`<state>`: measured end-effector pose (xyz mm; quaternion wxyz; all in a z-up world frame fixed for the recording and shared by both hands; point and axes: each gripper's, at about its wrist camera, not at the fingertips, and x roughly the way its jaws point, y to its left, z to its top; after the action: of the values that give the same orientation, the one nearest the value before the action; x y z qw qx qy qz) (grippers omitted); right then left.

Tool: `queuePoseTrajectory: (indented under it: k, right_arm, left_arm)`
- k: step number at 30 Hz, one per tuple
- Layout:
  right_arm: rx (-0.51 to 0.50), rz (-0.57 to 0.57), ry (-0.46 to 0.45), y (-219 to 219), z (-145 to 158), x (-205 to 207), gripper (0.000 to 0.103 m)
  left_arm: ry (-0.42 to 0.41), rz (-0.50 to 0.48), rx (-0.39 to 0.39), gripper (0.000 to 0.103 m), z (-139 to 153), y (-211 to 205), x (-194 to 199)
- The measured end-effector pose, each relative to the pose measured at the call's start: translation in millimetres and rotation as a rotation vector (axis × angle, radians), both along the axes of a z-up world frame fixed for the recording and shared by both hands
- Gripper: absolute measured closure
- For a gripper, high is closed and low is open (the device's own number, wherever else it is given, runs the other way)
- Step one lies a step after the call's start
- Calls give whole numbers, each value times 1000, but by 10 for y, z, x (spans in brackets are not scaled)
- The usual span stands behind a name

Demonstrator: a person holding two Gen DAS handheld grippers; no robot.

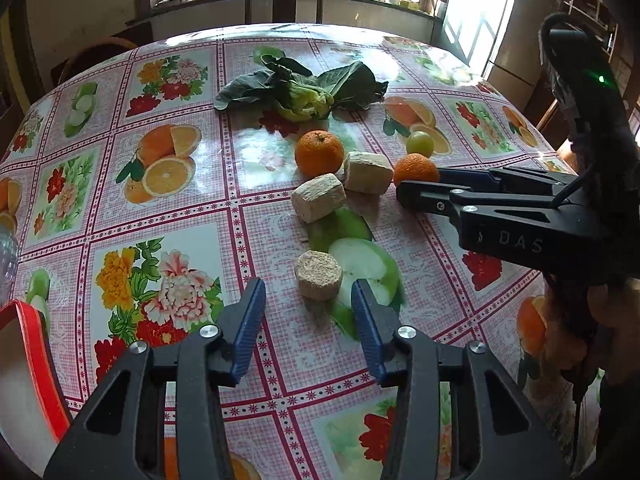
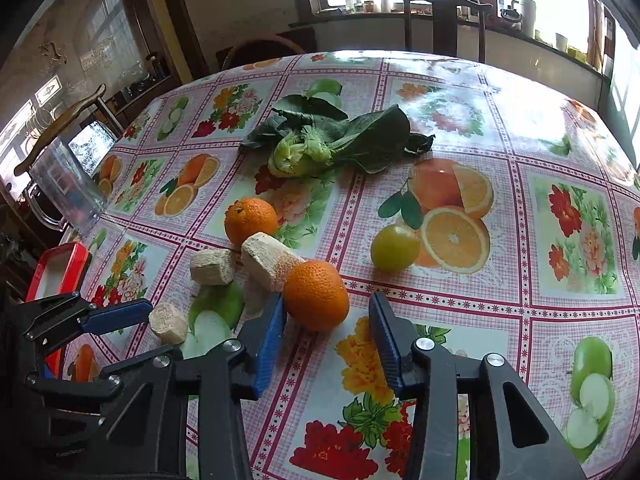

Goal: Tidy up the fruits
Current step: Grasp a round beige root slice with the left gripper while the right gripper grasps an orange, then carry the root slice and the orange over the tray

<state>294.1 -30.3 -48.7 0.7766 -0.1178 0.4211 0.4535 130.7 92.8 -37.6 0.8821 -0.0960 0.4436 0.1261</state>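
- Table (image 2: 560,128) with a flowered cloth carries leafy greens (image 2: 320,140), two oranges, a green fruit (image 2: 394,247).
- Right gripper (image 2: 326,334): partly spread around the near orange (image 2: 316,294), left pad touching.
- Left gripper (image 1: 308,312): spread, nothing held, a tan chunk (image 1: 319,274) just ahead.

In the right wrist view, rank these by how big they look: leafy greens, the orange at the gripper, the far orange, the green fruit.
1. Leafy greens.
2. Orange at the gripper; nearness to the camera enlarges it.
3. Far orange; true size against the near one is unsure.
4. Green fruit.
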Motion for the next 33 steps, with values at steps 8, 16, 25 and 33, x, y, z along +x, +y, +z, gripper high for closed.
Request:
queuePoseTrajectory:
  k: [8,16,25,33]
  right_arm:
    - [62,-38,14,-269,102,-169,73]
    - [168,-43,44,-645,328,-631,73]
    - [247,-3,64,-804,534,-1212,73]
    - [264,42,75,-745,565,-1618,73]
  left_arm:
    - [-28,-1,-33,80,46,27,-50]
    - [-100,7,-72,80,316,-61,-485]
    - [-161,51,-60,80,529,-102,-1052]
    - [-199,112,-37,80,649,-9,-1506]
